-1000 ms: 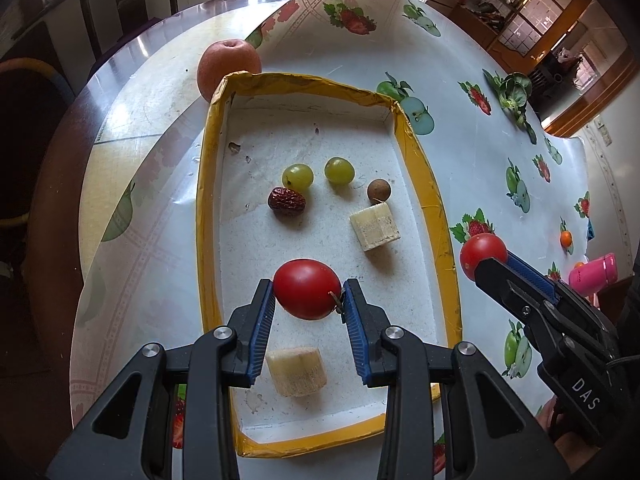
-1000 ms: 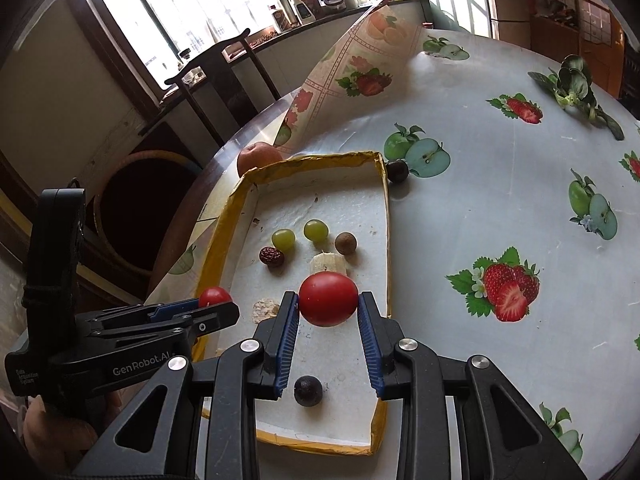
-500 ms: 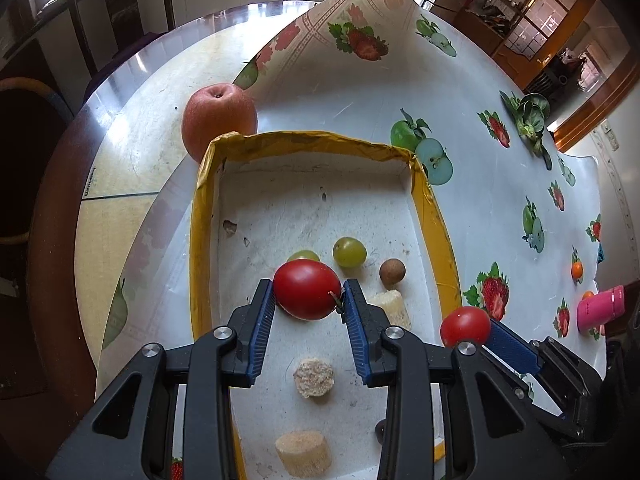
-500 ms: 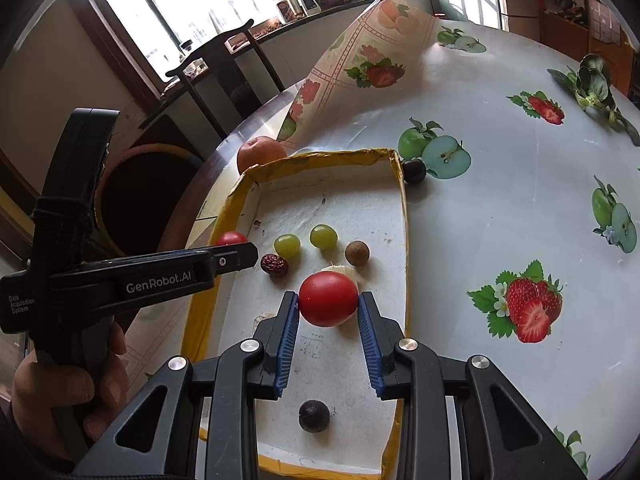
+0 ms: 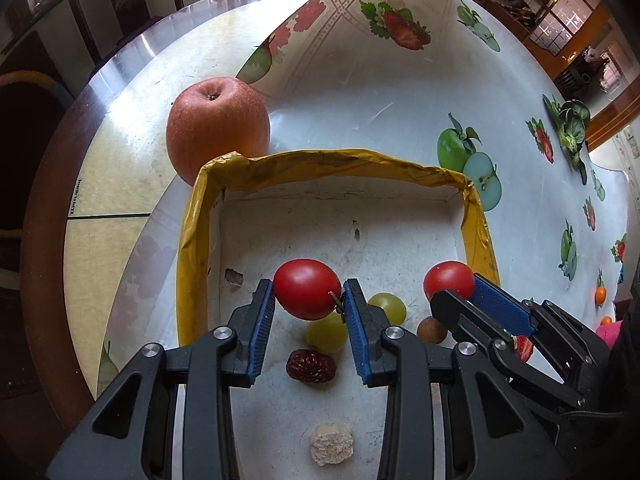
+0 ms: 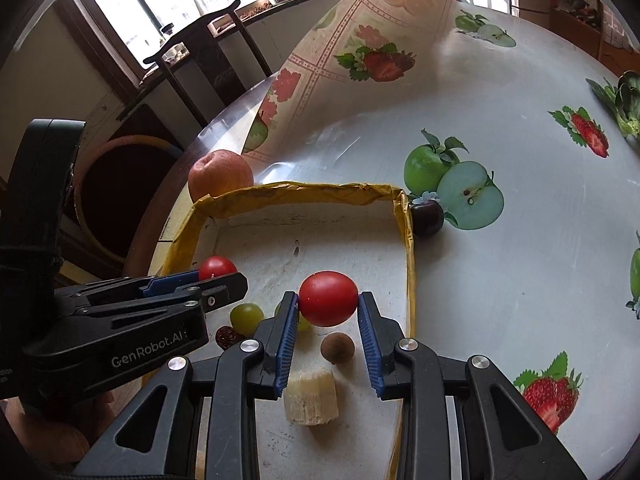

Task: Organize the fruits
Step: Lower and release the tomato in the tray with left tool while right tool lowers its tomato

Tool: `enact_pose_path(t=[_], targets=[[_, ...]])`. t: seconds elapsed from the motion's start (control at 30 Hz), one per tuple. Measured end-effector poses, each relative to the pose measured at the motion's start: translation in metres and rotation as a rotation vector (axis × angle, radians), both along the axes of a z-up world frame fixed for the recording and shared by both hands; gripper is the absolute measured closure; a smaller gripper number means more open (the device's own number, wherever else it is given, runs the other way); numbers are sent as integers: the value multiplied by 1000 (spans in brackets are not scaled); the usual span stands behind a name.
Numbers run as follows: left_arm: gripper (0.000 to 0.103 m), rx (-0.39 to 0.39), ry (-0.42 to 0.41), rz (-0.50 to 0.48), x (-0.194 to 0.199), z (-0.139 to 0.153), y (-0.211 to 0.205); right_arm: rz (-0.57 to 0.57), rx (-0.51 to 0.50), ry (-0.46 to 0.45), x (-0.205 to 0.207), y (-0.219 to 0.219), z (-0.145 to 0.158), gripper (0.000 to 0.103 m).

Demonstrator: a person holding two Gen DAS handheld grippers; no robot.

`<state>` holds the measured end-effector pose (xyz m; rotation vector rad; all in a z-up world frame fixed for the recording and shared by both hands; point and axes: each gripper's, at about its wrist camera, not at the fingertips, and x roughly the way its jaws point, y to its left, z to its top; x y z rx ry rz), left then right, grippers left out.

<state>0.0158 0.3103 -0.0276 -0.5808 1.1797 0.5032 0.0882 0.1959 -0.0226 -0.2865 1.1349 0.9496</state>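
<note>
Left wrist view: the left gripper (image 5: 308,300) clamps a smooth red cherry tomato (image 5: 307,294) at its widest girth, over the shallow white tray with crumpled yellow rim (image 5: 320,164); judged light, thin-skinned and slippery, so gentle pressure suffices. Open floor lies far of the green grapes (image 5: 326,332). Right wrist view: the right gripper (image 6: 328,300) pinches a second red cherry tomato (image 6: 328,298) likewise, above the tray's right half; the rim (image 6: 408,240) stands near on the right.

Two red cherry tomatoes, one (image 5: 307,294) and another (image 6: 328,298), hanging above a yellow-rimmed tray (image 5: 320,166), green grapes (image 5: 387,307), red date (image 5: 311,366), banana chunk (image 6: 311,397) lying inside, apple (image 5: 217,122) sitting behind.
</note>
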Motion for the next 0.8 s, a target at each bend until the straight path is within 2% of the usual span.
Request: enact_pose_path(t=[0.23,0.33,0.53,0.57,0.6,0.63,0.67,0.8], targets=[[70,1,30,2,5,-14,2,26,-31,10,5,11,-14,72],[70,21,42,-10,8,-14,-1,30,-38,11,5,13,-17,72],[68,11,47,11,6,-12,-1,33,-35,16,4,11,-15,70],[66,4,42,14,6,-10,-1,31,-32,13,4,9,-13,70],[59,2,39,16,8,-9,-2,28,-25,12,4,5,-10,69],[47,7,38,17,9,-9,2,22,-15,15,5,1,-7,68],[43,20,38,20,9,-7,1,16,0,20,6,-3,-4,67],[43,18,16,28,5,1,0,-3,37,22,8,-18,8,63]])
